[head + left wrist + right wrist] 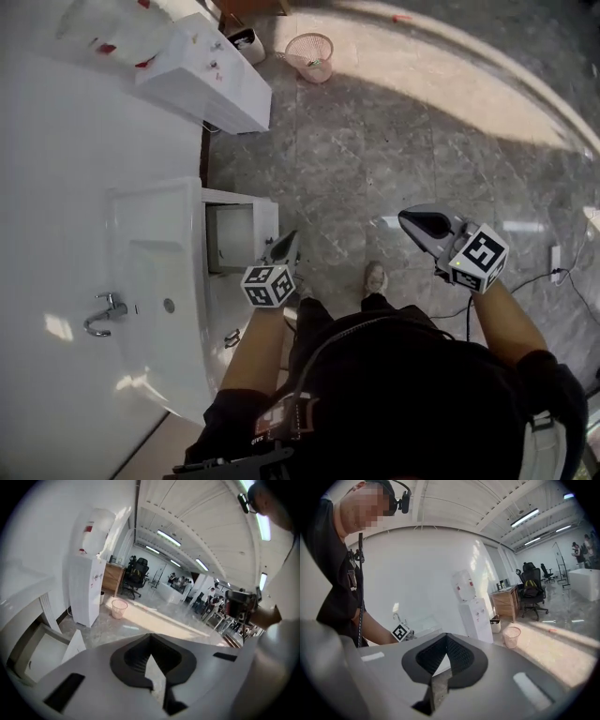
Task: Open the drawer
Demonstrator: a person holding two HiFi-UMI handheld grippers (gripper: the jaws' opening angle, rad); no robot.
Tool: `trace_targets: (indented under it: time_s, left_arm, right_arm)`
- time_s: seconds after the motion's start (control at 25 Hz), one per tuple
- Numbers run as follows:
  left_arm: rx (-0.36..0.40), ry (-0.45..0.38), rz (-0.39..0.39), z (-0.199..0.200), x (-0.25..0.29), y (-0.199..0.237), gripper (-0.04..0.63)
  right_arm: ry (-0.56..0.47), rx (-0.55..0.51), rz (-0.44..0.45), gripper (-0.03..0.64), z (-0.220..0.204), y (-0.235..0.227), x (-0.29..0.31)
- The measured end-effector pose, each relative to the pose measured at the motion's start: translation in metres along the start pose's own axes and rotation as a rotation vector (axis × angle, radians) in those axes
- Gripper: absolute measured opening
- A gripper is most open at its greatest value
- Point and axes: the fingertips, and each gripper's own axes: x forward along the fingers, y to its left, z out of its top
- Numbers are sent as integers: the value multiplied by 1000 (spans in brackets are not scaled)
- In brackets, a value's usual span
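- The left gripper (287, 246) has its jaws pressed together on nothing. It is raised beside the drawer's front, not touching it.
- The right gripper (419, 223) is likewise closed and empty, held well apart over the bare floor.
- The drawer (266, 223) already stands pulled out from the white cabinet under the sink (127, 202), and its inside looks empty.
- It is probably rigid, light and easy on its runners. The glossy front looks slippery, so its top edge is the likeliest hold. I can make out no handle on it.
- Farther off, a water dispenser (206, 70) stands by the wall, with a pink wastebasket (310, 56) beyond.
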Motion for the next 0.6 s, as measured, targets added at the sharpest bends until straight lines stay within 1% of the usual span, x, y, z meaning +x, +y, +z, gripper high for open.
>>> trace_targets:
  time_s: [0.08, 0.2, 0.48, 0.6]
  left_arm:
    - [-27, -75, -21, 18, -26, -7, 0]
    - [-80, -172, -4, 36, -67, -5, 0]
    - [-167, -359, 114, 62, -171, 26, 0]
    - [-177, -438, 177, 70, -218, 39, 0]
  right_arm:
    - [10, -23, 41, 2, 12, 3, 9]
    - [23, -50, 104, 2, 28, 13, 28]
    - [44, -74, 236, 0, 64, 44, 86]
    - [51, -103, 296, 2, 81, 64, 115]
